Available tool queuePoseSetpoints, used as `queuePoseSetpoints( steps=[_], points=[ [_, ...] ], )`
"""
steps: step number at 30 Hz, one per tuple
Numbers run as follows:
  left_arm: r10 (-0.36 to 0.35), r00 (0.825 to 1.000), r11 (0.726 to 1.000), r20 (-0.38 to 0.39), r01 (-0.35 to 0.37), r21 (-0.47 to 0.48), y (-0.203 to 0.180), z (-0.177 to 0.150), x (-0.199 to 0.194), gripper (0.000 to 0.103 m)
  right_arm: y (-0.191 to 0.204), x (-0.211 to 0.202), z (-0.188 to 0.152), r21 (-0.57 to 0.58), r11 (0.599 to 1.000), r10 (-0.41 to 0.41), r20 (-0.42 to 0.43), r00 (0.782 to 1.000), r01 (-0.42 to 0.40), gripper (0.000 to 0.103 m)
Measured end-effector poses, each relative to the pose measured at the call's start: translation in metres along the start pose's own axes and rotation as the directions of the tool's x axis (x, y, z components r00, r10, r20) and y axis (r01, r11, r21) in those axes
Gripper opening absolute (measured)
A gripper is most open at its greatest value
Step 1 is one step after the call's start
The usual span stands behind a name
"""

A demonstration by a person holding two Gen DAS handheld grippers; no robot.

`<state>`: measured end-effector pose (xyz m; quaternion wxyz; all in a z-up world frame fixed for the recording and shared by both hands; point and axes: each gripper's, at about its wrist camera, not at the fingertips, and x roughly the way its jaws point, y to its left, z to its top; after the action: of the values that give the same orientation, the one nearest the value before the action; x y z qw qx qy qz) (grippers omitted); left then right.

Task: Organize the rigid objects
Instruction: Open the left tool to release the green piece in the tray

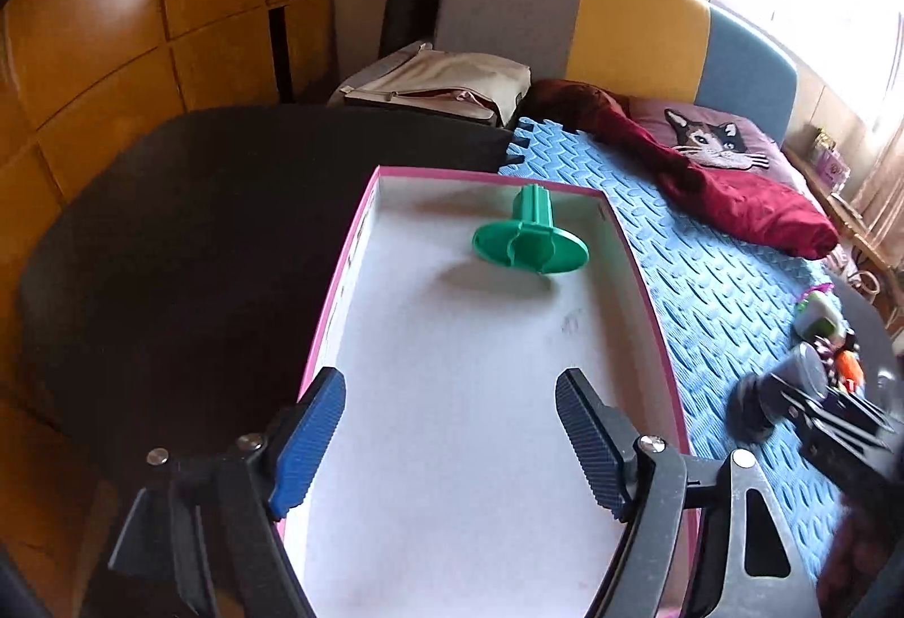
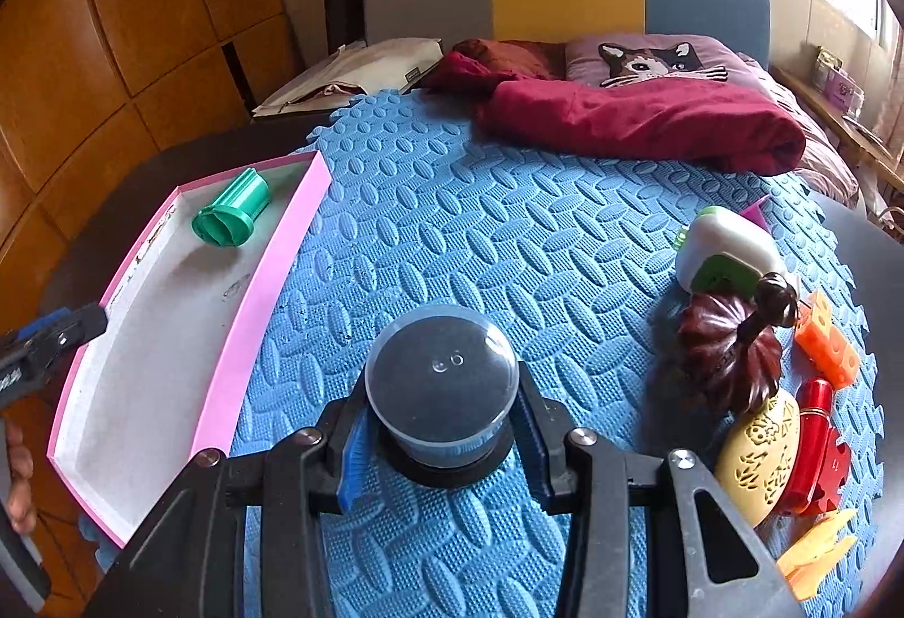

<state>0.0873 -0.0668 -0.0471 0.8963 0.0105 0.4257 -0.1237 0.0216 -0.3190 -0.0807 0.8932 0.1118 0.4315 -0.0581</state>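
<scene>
The left gripper [image 1: 452,443] stood wide apart over the near end of the pink-walled tray [image 1: 344,268], with nothing between its blue pads [image 1: 308,440]. The green flanged spool [image 1: 528,236] lay on its side at the far end of the tray, well apart from those pads.

The right gripper [image 2: 440,440] was closed on the dark lidded container [image 2: 440,386], one pad against each side of its body, just above the black base ring. From the right wrist view it could not be told whether the container stood on the blue foam mat [image 2: 508,222] or hung just clear of it. The remaining objects lay clustered at the mat's right edge: a white and green case [image 2: 723,245], a dark carved pumpkin [image 2: 729,352], an orange block [image 2: 828,344], a cream openwork egg [image 2: 760,454] and a red cylinder [image 2: 813,426].

The step in hand appeared to be transfer of the container to the tray. Recommended practice:

- Keep the container upright; the domed lid may not be secured.
- Clear the tray's pink side wall before traversing.
- Lower onto bare white floor near the middle, apart from the spool.
- Withdraw the left gripper from the tray's near end to prevent collision.
</scene>
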Motion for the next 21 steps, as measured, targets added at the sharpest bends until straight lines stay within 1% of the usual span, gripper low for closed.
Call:
queuePoseSetpoints(
  steps=[2,7,11,13,21],
  points=[
    [0.005,1.0,1.0,0.01,-0.005,-0.006,0.002,-0.005,-0.007,0.081,0.0,-0.001,-0.002,0.005,1.0,-0.004,0.009,1.0,0.004,0.044],
    [0.033,0.999,0.999,0.034,-0.033,-0.011,0.01,-0.016,-0.021,0.082,0.005,-0.001,-0.004,-0.018,1.0,-0.021,0.02,1.0,0.021,0.044],
    [0.048,0.998,0.999,0.051,-0.047,-0.018,0.016,-0.022,-0.031,0.084,0.002,-0.001,-0.004,0.005,1.0,-0.018,0.028,0.999,0.018,0.044],
    [0.05,0.997,0.999,0.055,-0.049,-0.021,0.019,-0.024,-0.035,0.086,0.003,-0.001,-0.005,0.005,1.0,-0.02,0.029,0.999,0.02,0.044],
    [0.045,0.998,0.998,0.053,-0.043,-0.037,0.027,-0.032,-0.04,0.086,0.003,-0.001,-0.006,0.023,0.999,-0.025,0.021,0.999,0.025,0.044]
  ],
)
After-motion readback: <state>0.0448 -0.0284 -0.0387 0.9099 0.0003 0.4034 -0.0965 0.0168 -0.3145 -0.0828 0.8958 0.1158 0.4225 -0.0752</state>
